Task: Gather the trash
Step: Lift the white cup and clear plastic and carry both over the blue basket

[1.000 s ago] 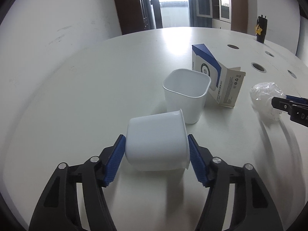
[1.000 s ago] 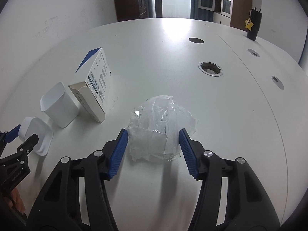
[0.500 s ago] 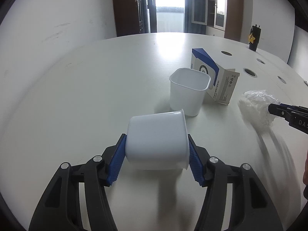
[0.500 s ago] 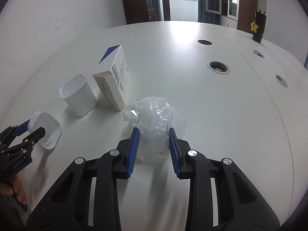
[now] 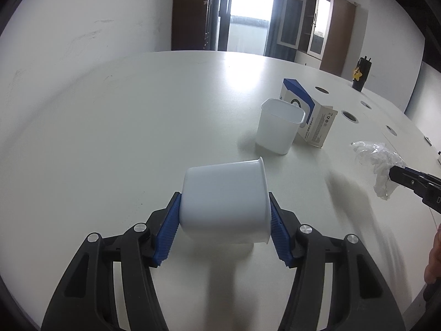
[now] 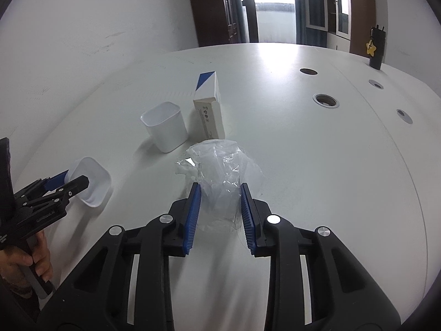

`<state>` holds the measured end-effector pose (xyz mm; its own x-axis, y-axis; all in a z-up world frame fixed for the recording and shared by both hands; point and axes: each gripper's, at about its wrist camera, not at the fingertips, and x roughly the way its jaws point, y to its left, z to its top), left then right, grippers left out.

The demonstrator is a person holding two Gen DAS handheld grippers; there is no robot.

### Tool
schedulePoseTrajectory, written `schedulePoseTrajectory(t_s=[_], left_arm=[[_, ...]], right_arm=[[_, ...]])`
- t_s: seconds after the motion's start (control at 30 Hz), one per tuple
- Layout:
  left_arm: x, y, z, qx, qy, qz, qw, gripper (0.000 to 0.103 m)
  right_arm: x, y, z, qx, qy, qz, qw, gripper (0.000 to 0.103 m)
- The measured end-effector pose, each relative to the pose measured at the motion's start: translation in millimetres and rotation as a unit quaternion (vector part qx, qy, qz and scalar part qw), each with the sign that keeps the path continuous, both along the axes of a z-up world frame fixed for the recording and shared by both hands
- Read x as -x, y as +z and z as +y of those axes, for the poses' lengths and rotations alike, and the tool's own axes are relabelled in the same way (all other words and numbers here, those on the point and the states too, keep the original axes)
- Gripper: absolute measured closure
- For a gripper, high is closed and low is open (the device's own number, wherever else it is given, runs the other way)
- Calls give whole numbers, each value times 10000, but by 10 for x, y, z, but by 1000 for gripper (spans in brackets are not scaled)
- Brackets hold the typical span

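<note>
A white plastic cup (image 5: 224,204) lies on its side between the blue pads of my left gripper (image 5: 224,195), which is shut on it, just above the white table (image 5: 137,127). The right wrist view shows that cup (image 6: 92,183) and the left gripper (image 6: 75,179) at the left, with a hand on the handle. My right gripper (image 6: 219,186) is shut on a crumpled clear plastic wrap (image 6: 217,165); its pads squeeze the wrap's lower part. From the left wrist the wrap (image 5: 377,157) hangs off the right gripper's tips (image 5: 394,172) at the right edge.
An upright white square container (image 5: 279,127) (image 6: 165,127) stands mid-table, with a blue-and-white carton (image 5: 311,118) (image 6: 209,110) right behind it. Round cable holes (image 6: 325,100) run along the right side. A dark bottle with a yellow star (image 6: 376,47) stands at the far edge.
The right jaws have closed on the plastic wrap. The left pads have come in against the cup. Both grippers have drawn back, so the container and carton look farther off.
</note>
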<state>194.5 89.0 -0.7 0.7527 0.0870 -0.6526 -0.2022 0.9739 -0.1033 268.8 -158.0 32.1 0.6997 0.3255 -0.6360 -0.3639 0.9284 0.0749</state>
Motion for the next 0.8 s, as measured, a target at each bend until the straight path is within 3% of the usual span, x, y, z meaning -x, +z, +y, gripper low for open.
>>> schedulePoseTrajectory(t_s=[0.4,0.8], left_arm=[[656,201,-163,105,-284,-473,9984,44],[1369,119,-456,177,-435,-820,9955,44]], right_arm=[[819,-37,116,-175,228,-270,9992,76],[1662,-186,67,-169,401,-552,9975,76]])
